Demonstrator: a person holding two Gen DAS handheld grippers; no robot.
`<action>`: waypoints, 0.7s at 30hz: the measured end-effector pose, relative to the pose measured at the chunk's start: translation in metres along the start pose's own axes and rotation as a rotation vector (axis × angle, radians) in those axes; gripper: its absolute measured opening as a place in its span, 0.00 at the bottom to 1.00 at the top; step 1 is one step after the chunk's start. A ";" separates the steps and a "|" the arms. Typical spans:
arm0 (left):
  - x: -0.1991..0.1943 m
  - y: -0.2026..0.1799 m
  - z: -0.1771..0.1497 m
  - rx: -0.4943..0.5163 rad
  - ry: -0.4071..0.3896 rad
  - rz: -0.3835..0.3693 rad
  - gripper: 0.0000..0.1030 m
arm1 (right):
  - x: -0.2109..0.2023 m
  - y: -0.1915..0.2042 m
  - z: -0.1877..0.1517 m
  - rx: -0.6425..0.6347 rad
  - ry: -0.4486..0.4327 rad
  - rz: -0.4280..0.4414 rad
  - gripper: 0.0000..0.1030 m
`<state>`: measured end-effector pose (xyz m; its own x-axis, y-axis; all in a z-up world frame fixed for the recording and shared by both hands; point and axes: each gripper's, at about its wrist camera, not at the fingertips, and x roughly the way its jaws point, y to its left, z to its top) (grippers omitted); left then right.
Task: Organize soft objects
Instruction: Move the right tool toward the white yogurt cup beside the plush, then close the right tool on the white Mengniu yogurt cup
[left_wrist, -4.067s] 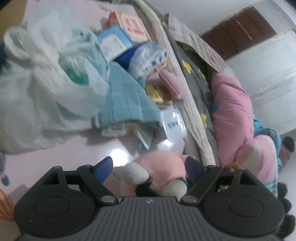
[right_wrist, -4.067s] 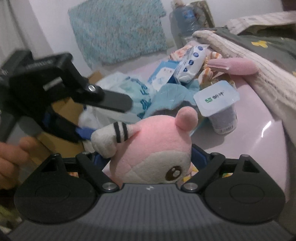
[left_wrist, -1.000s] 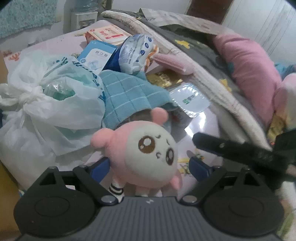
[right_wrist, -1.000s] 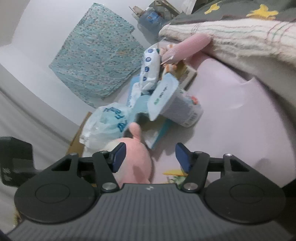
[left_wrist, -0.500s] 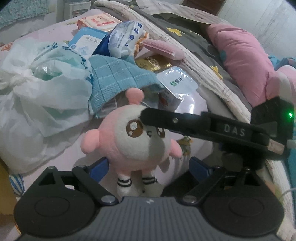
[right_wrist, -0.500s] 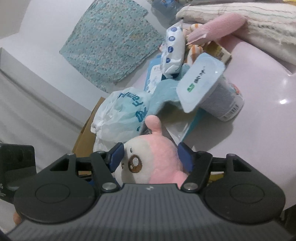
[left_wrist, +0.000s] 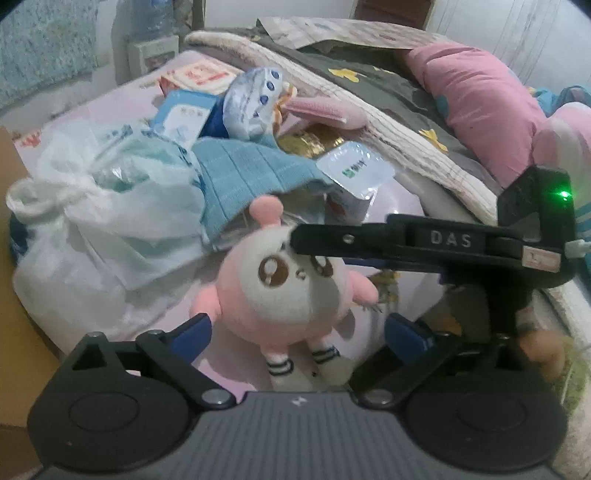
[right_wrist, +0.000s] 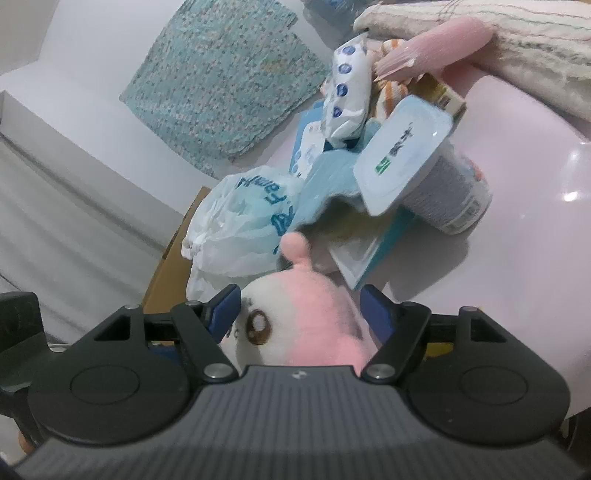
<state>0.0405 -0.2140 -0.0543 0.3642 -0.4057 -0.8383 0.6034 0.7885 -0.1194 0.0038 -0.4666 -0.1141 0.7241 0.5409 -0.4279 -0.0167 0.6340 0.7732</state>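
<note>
A: How should the release be done well?

B: The plush toy (left_wrist: 291, 284) is stood upright on the tabletop (left_wrist: 229, 266), beside the plastic bag (left_wrist: 96, 221); it should be left balanced.

A: And the grippers?

B: The left gripper (left_wrist: 295, 330) is angled down, jaws opening, clear of the toy. The right gripper (right_wrist: 301, 308) is held flatter, jaws opening around its head.

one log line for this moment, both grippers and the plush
left gripper: opening, clear of pink plush | right gripper: opening, plush between fingers | plush: upright on table
</note>
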 end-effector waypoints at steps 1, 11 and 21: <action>0.000 -0.001 0.002 0.002 -0.004 0.008 0.99 | -0.001 -0.001 0.000 0.004 -0.005 -0.001 0.70; 0.019 0.002 0.023 -0.033 0.000 -0.002 0.99 | -0.043 -0.003 0.008 -0.015 -0.122 -0.014 0.72; 0.040 0.008 0.028 -0.042 0.017 0.016 0.98 | -0.068 0.002 0.040 -0.121 -0.222 -0.163 0.78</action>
<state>0.0800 -0.2367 -0.0742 0.3613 -0.3848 -0.8494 0.5670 0.8138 -0.1276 -0.0182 -0.5241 -0.0648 0.8566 0.3011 -0.4189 0.0397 0.7711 0.6355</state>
